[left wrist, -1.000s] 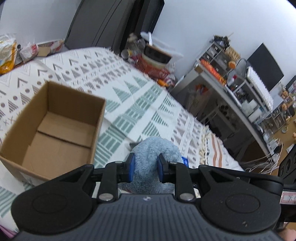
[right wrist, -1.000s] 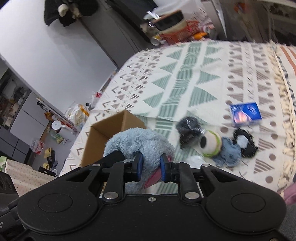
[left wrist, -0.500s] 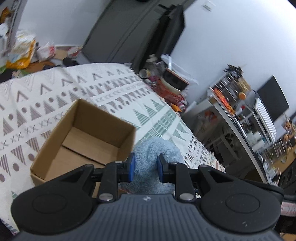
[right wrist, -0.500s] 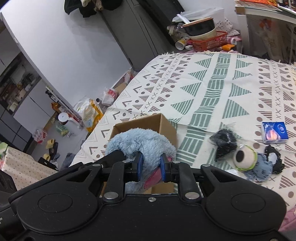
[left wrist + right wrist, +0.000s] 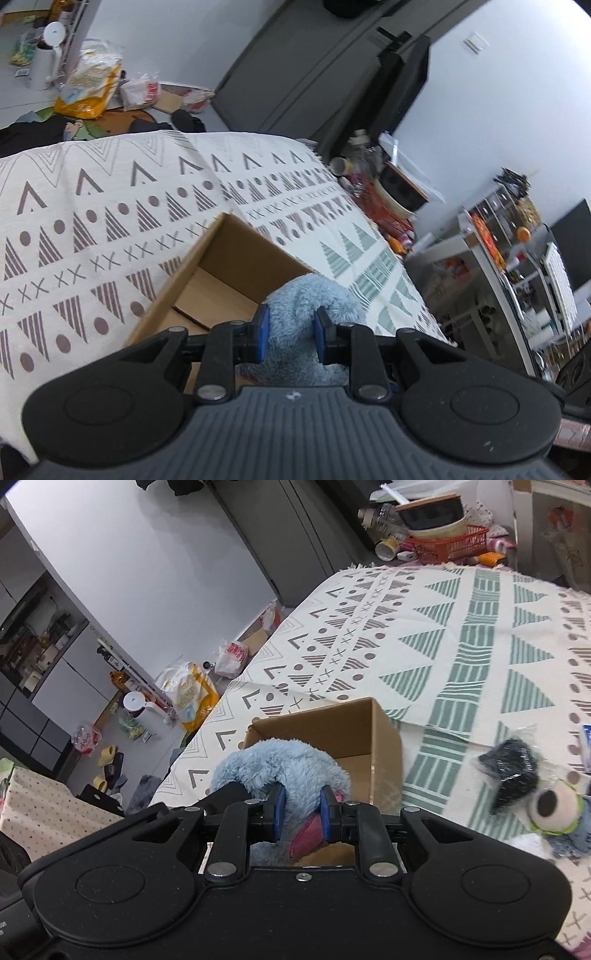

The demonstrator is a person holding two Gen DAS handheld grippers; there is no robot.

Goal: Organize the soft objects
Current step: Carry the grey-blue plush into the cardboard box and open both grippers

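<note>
Both grippers hold one fluffy light-blue plush toy. My left gripper [image 5: 290, 334] is shut on the blue plush [image 5: 306, 295], which hangs over the near right corner of an open cardboard box [image 5: 218, 258] with nothing inside that I can see. My right gripper [image 5: 300, 812] is shut on the same blue plush [image 5: 273, 768], whose pink patch shows by the right pad. In the right wrist view the plush hangs over the cardboard box [image 5: 384, 738]. On the patterned cloth [image 5: 461, 635] to the right lie a black soft item in clear wrap [image 5: 513, 771] and a small big-eyed plush [image 5: 554, 808].
The patterned cloth [image 5: 92, 206] covers a bed-like surface that drops off at its far edge. Bags [image 5: 88, 88] and a white jug [image 5: 138, 710] sit on the floor beyond. A red basket with bowls [image 5: 443, 542] and cluttered shelves [image 5: 517, 240] stand past the far corner.
Both grippers have carried the plush up and toward the box; it now hangs over the box opening. The loose toys have slid to the right edge of the right wrist view.
</note>
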